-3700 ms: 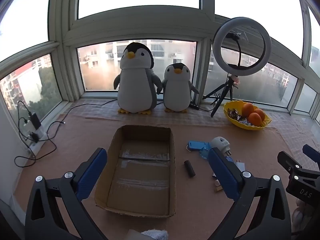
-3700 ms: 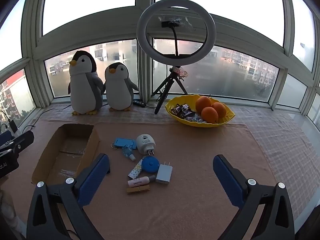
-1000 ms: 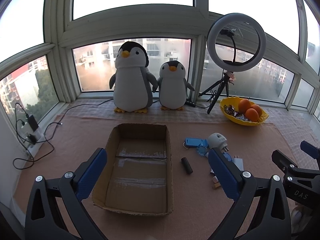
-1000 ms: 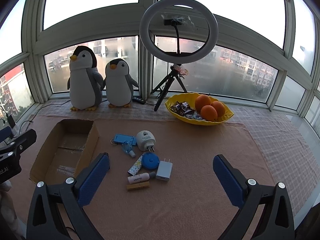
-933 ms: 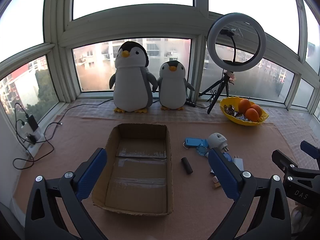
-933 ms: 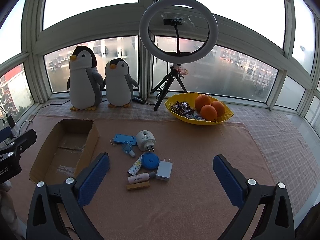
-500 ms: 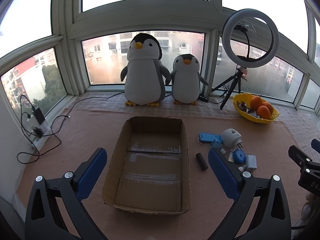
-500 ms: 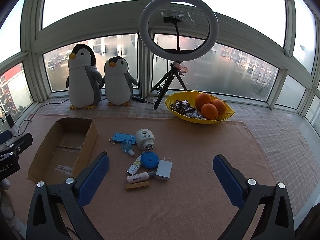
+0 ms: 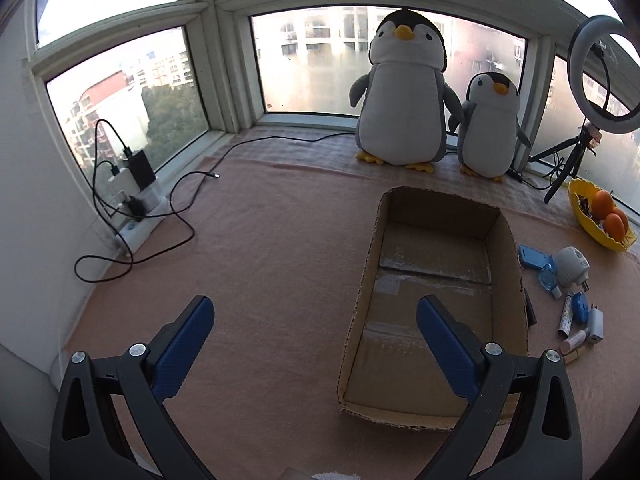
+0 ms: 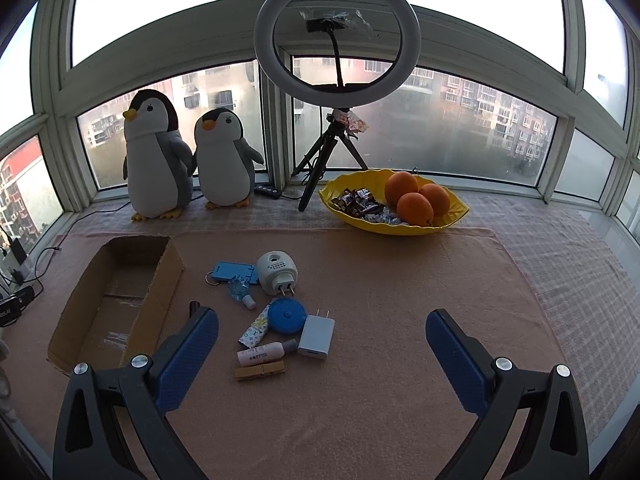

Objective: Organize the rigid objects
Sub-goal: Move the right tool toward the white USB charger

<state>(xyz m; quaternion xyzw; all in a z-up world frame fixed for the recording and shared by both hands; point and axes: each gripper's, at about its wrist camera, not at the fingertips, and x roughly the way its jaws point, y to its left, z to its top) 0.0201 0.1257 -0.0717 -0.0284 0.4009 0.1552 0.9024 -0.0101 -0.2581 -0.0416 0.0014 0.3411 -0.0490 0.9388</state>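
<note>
Cardboard box point(image 10: 120, 300) sits empty on pink cloth; small items, incl. white charger point(image 10: 317, 338) & clothespin point(image 10: 259, 370), lie just right of it. Left gripper point(image 9: 314, 344) & right gripper point(image 10: 322, 354) both wide open, holding nothing.

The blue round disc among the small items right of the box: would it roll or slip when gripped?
The blue round disc lies flat on the cloth, so it probably won't roll. Its low, smooth curved rim may slip between the pads. It touches the patterned tube, which could get nudged.

We see box point(image 10: 120, 300) left of the small items point(image 10: 276, 312); bowl point(image 10: 400, 224) behind them; penguins point(image 10: 188, 160) behind box.
</note>
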